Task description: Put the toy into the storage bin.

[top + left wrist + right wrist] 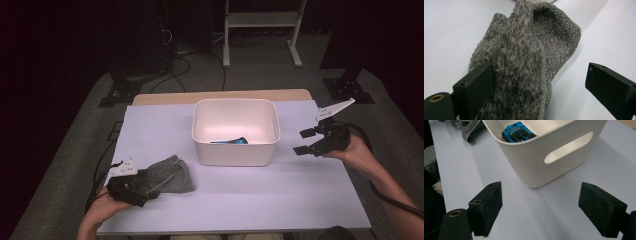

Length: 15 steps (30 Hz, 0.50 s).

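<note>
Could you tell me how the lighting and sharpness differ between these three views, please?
High view: soft overall, dark surroundings, with the lit table bright. Left gripper view: grey cloth crisp, its fibres distinct. Right gripper view: white bin casts a soft shadow toward the camera; slight glare on its wall.

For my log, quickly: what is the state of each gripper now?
Left gripper: open, jaws around the grey cloth.
Right gripper: open, holding nothing.

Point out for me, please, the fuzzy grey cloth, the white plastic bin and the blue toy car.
Fuzzy grey cloth point(524, 62): left gripper view, on its long-piled fold.
White plastic bin point(235, 152): high view, on its near outer wall.
Blue toy car point(517, 132): right gripper view, on its roof.
</note>
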Each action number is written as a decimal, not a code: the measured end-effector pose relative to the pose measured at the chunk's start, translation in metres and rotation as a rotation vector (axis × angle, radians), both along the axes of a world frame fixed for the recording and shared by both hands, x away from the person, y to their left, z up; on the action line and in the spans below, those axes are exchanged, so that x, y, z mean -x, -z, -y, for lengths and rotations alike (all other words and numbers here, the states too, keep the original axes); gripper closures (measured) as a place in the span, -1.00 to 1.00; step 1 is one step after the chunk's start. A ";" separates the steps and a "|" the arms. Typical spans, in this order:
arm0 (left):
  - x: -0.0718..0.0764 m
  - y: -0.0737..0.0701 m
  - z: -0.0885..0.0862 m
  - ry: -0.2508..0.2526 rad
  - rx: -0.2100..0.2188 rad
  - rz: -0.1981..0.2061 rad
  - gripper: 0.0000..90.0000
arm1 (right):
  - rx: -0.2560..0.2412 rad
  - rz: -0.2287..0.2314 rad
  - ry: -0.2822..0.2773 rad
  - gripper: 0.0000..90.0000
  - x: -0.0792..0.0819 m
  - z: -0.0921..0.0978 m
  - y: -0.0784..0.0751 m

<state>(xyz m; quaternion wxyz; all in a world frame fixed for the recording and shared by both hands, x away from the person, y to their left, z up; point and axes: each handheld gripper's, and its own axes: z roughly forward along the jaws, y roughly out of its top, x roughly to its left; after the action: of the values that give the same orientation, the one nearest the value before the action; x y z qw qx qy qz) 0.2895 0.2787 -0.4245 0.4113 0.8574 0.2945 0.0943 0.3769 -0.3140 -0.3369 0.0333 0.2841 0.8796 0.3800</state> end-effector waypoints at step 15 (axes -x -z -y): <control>-0.001 0.004 0.004 -0.013 -0.013 -0.004 -0.92 | -0.035 -0.013 0.037 -0.61 0.011 0.009 0.030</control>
<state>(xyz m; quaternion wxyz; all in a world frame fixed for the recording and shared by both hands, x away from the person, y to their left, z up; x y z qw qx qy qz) 0.2905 0.2750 -0.4288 0.4045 0.8584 0.3002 0.0969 0.3658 -0.3231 -0.3673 0.0297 0.3036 0.8676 0.3927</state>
